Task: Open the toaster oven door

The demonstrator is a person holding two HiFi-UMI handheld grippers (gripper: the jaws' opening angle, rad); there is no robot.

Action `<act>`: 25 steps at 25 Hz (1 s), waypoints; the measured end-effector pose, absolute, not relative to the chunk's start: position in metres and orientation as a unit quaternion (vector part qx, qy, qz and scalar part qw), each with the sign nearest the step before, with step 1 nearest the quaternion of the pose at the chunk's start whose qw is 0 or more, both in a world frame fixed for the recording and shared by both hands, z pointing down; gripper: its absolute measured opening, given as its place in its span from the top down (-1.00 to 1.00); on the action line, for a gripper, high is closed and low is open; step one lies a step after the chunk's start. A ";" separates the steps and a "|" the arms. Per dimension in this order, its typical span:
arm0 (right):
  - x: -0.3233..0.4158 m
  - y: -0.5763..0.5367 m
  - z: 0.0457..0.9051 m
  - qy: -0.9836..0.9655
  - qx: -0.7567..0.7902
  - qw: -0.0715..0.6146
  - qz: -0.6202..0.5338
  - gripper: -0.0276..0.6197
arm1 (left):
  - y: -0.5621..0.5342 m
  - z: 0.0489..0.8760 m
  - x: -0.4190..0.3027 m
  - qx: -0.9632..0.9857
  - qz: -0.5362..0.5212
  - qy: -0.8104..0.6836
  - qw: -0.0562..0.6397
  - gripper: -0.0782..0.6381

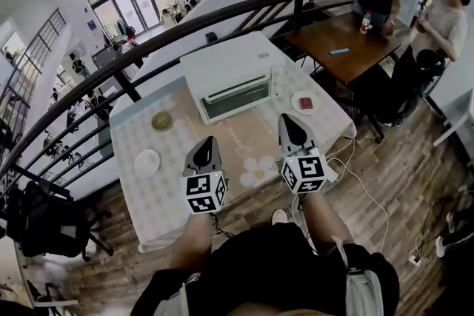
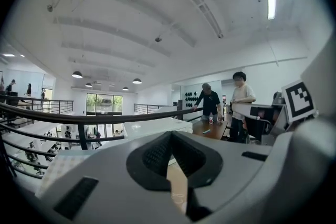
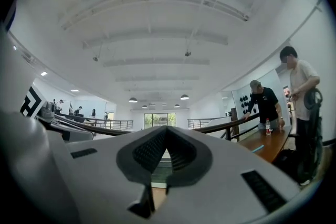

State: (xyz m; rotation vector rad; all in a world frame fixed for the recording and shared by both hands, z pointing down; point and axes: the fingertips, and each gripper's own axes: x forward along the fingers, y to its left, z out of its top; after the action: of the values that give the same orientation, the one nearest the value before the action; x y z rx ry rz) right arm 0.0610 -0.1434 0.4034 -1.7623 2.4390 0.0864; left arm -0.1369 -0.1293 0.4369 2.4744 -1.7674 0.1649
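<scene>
Left of the work area, a saucer [image 1: 147, 163] and a small bowl [image 1: 161, 120] sit on the table [image 1: 178, 196], well clear of the task.

My left tongs [image 1: 207, 149] hover over the near half of the table. The jaws are pressed together with nothing between them.

The oven [image 1: 231, 78] stands at the far edge of the table, centred between both tongs. Its door [image 1: 237, 98] is closed and faces me, with the handle along its top edge. Neither tool touches it.

My right tongs [image 1: 290, 126] are nearer the oven's right corner. The jaws are likewise together and empty.

A plate [image 1: 304, 102] holding something red lies just right of the oven.

Likely faults from here:
- Jaws arriving closed would bump the handle rather than take it; open them first.
- A straight pull may drag the oven forward on the cloth; bracing the body with the left tongs should prevent this.
- A shallow grip could slip, and the door may drop open hard.
- A wide right-hand swing could clip the plate.
</scene>
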 end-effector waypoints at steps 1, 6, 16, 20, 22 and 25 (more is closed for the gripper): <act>0.068 -0.154 0.403 0.811 -0.581 0.066 0.026 0.91 | -0.138 0.437 -0.130 0.809 0.055 -0.583 0.049 0.75; 0.095 -0.205 0.409 0.824 -0.562 0.063 0.016 0.91 | -0.180 0.440 -0.101 0.797 0.061 -0.599 0.055 0.75; 0.120 -0.289 0.425 0.852 -0.521 0.051 -0.012 0.91 | -0.234 0.450 -0.076 0.758 0.067 -0.644 0.073 0.75; 0.124 -0.315 0.433 0.850 -0.523 0.050 -0.036 0.91 | -0.247 0.457 -0.082 0.749 0.075 -0.653 0.081 0.75; 0.122 -0.324 0.438 0.849 -0.525 0.046 -0.043 0.91 | -0.253 0.458 -0.089 0.746 0.076 -0.656 0.083 0.75; 0.120 -0.334 0.446 0.844 -0.532 0.037 -0.048 0.91 | -0.262 0.458 -0.096 0.747 0.074 -0.655 0.083 0.75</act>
State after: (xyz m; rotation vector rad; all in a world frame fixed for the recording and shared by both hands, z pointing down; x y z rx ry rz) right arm 0.1198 -0.3340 0.4458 -1.6344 2.5917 -0.1483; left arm -0.0960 -0.2619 0.4582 2.2305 -1.9569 0.2209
